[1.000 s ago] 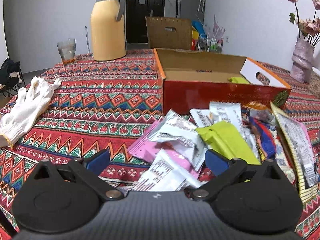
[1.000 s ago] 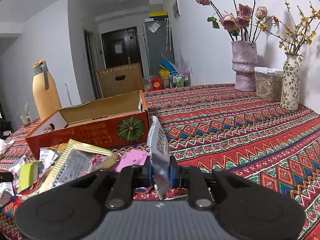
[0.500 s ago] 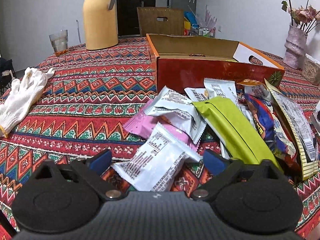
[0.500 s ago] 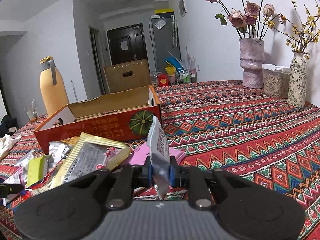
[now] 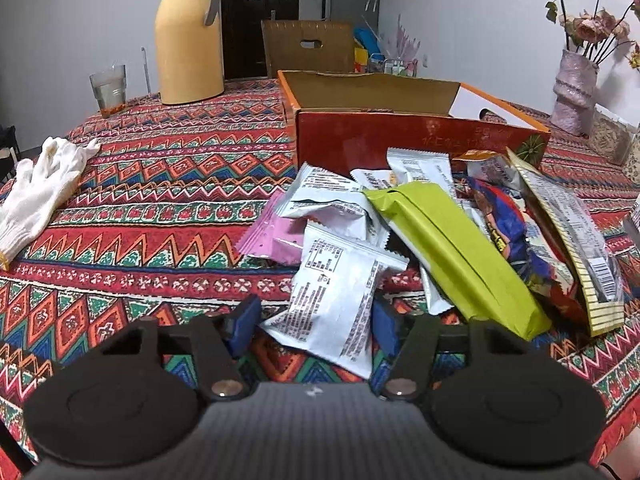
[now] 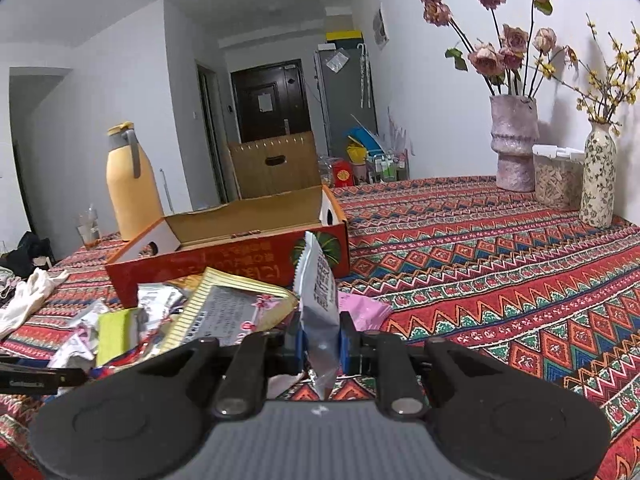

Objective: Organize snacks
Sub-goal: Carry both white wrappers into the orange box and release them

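A pile of snack packets lies on the patterned tablecloth in front of an open red cardboard box (image 5: 400, 136). In the left wrist view my left gripper (image 5: 312, 330) straddles the nearest white printed packet (image 5: 336, 296); its jaws are closing, and a gap still shows at the left pad. A green packet (image 5: 448, 248) and a pink packet (image 5: 272, 236) lie just beyond. In the right wrist view my right gripper (image 6: 320, 344) is shut on a silvery white packet (image 6: 318, 284) that stands upright, right of the pile and before the box (image 6: 224, 260).
A yellow thermos (image 5: 188, 36) and a glass (image 5: 108, 88) stand at the far left, and white gloves (image 5: 40, 184) lie on the left of the cloth. Two vases (image 6: 514, 140) (image 6: 598, 176) and a clear container (image 6: 556, 176) stand along the right wall.
My left gripper has come down onto the pile and its jaws have narrowed around the white packet. My right gripper has shifted a little with its packet still gripped.
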Available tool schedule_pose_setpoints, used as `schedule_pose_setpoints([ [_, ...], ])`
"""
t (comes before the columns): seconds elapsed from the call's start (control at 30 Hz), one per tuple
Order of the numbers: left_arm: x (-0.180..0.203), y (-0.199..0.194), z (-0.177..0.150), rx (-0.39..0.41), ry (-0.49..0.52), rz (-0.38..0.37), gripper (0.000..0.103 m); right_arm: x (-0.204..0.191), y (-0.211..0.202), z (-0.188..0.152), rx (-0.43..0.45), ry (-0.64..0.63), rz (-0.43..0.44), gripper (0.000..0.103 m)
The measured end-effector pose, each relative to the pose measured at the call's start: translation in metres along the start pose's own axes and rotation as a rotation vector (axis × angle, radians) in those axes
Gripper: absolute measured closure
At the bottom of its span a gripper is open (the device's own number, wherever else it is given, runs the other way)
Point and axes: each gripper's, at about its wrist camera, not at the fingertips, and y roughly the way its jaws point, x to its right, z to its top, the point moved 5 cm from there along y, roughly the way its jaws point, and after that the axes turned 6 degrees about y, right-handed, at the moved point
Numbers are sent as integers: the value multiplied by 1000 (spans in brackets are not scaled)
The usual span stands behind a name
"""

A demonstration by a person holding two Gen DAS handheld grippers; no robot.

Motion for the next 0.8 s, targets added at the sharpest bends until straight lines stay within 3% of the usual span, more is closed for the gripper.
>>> schedule_pose_setpoints([
  [0.43,-2,-30,5,73,-12,24,49,-10,-19,-1,23,-16,26,87],
  [0.8,5,-49,46,177,-12,52,49,-29,-8,17,54,-65,59,87],
])
